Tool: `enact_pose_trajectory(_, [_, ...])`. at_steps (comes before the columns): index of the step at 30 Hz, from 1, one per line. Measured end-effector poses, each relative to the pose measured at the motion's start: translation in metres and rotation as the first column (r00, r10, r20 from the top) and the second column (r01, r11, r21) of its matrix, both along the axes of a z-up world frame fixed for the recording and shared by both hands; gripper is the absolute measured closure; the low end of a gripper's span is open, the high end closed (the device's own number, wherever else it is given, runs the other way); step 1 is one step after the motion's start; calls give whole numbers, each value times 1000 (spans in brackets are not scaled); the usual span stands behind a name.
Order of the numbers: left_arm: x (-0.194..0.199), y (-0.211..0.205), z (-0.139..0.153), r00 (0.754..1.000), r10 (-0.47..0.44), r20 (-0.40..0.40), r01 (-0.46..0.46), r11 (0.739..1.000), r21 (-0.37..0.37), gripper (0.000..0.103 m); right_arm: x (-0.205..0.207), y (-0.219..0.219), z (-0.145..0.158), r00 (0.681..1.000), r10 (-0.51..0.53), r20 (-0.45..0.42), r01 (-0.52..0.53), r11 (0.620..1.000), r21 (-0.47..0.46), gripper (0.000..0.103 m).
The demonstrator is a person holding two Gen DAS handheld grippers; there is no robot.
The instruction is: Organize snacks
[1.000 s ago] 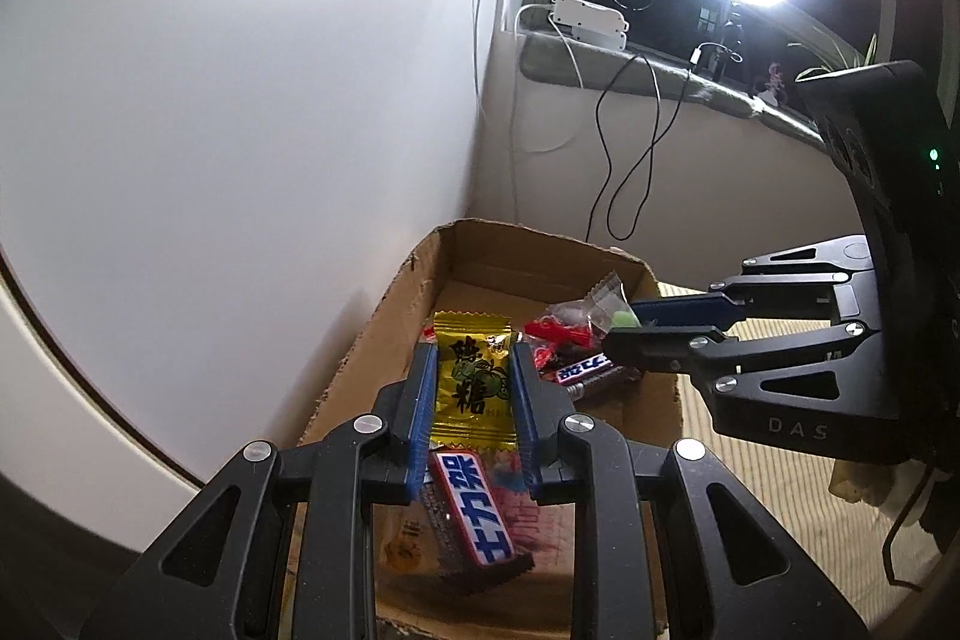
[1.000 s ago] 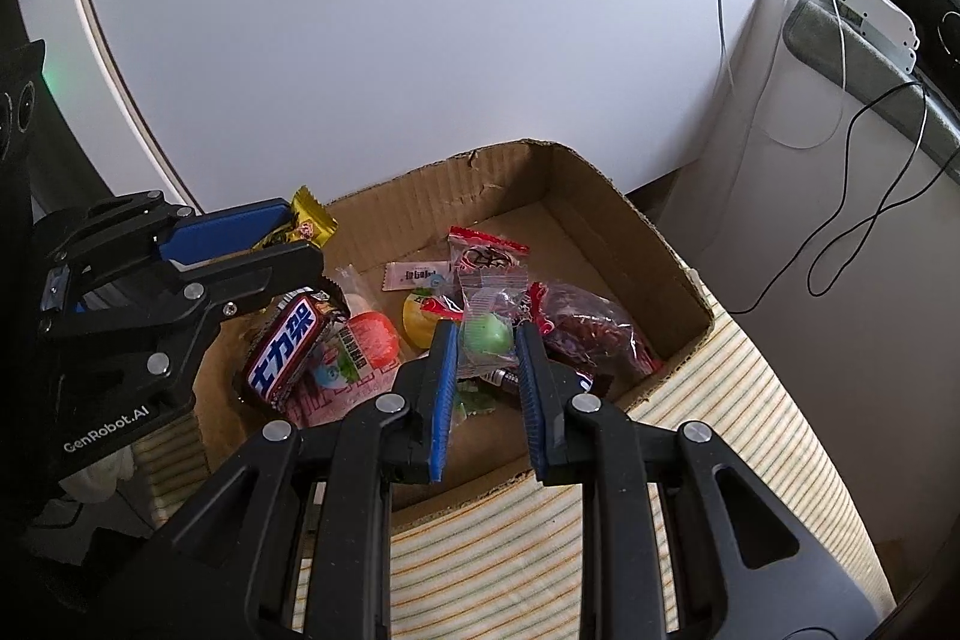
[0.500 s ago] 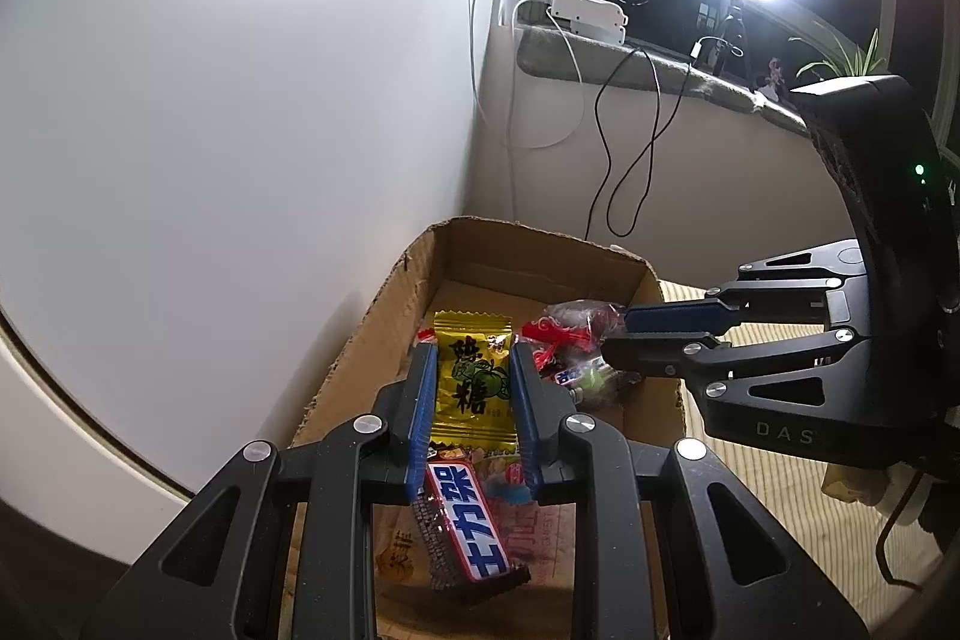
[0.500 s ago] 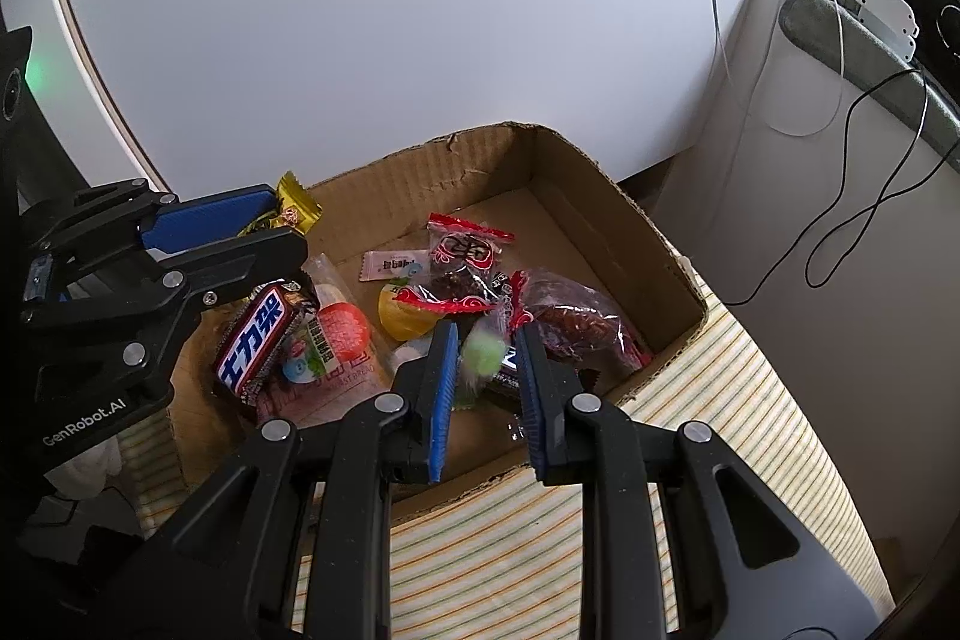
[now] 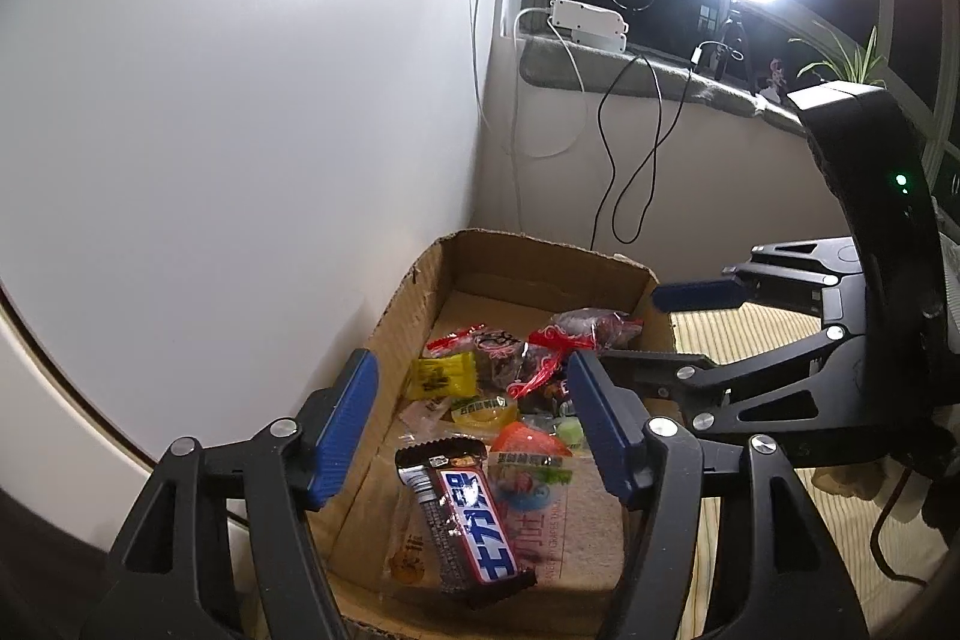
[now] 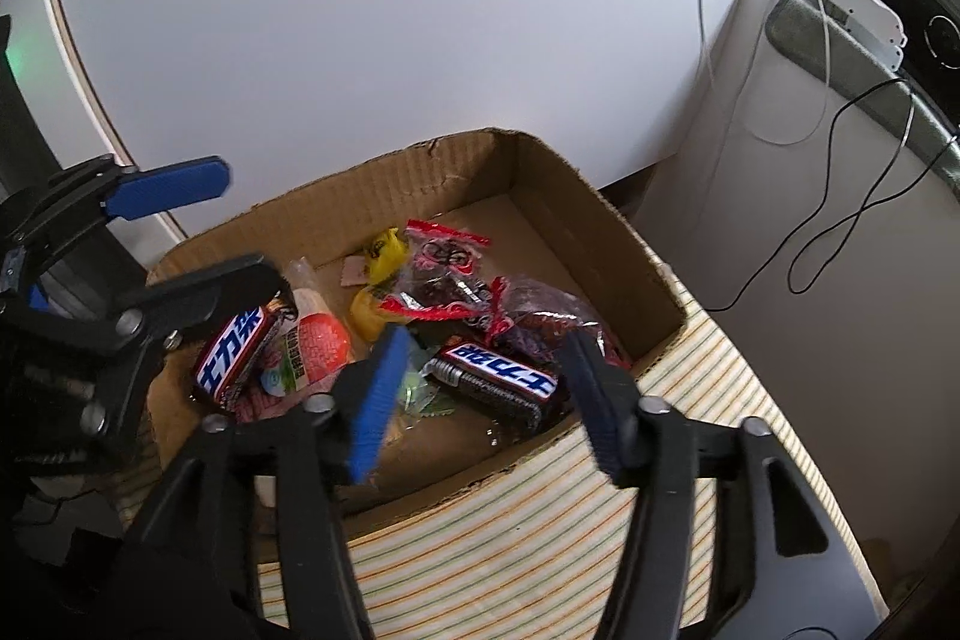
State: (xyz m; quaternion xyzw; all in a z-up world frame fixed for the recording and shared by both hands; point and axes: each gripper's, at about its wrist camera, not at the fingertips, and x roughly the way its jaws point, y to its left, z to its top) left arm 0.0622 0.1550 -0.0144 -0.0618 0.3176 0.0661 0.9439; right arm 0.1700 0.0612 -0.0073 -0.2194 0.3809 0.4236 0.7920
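**Both grippers opening over snack box**

Open brown cardboard box (image 6: pixel 600 244) on striped yellow-green cloth (image 6: pixel 540 520), pushed up against white wall (image 5: pixel 240 100). Inside: mixed snacks in a loose heap. Brown choc bar w/ blue-white label (image 5: pixel 474 526) flat at near-left end of box, next to pink-orange round-print packet (image 5: pixel 528 466). Second brown choc bar w/ blue-white label (image 6: pixel 498 376) near front wall on right-wrist side. Small yellow candy wrapper (image 5: pixel 441 376) lying mid-box, beside red-trimmed clear packets w/ dark contents (image 6: pixel 444 274). Pale green candy in clear wrap (image 5: pixel 567 430) on box floor, a bit blurred.

Left gripper (image 5: pixel 474 424) above near-left end of box, blue-padded fingers (image 5: pixel 342 430) spreading apart, nothing pinched btw them, snacks only seen below through the gap. Right gripper (image 6: pixel 486 394) over front edge of box, fingers likewise spreading, motion-blurred, nothing gripped; second choc bar visible underneath, not touching pads.
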Motion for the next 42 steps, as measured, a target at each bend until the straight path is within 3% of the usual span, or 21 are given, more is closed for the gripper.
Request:
enact_pose_trajectory(4, [-2,0,3,1000,7,3,-7,1000,7,32,0,-3,4,999,-17,33,17,1000,-2,20])
enact_pose_trajectory(7, [-4,0,4,1000,9,2,-9,1000,5,31,-1,-5,5,999,-22,36,22,1000,-5,17])
enact_pose_trajectory(29, [-25,-11,22,999,31,34,-32,999,25,27,-17,-27,23,994,-83,74,79,995,63,16])
enact_pose_trajectory(31, [-28,-13,25,999,35,41,-36,999,29,20,-21,-32,27,992,-97,80,91,992,83,12])
enact_pose_trajectory(34, [-34,-15,28,998,46,49,-48,998,36,20,-26,-40,31,987,-130,96,119,986,117,5])
enact_pose_trajectory(42, [-48,-18,34,996,58,62,-61,998,33,20,-38,-64,42,974,-196,112,174,968,182,4])
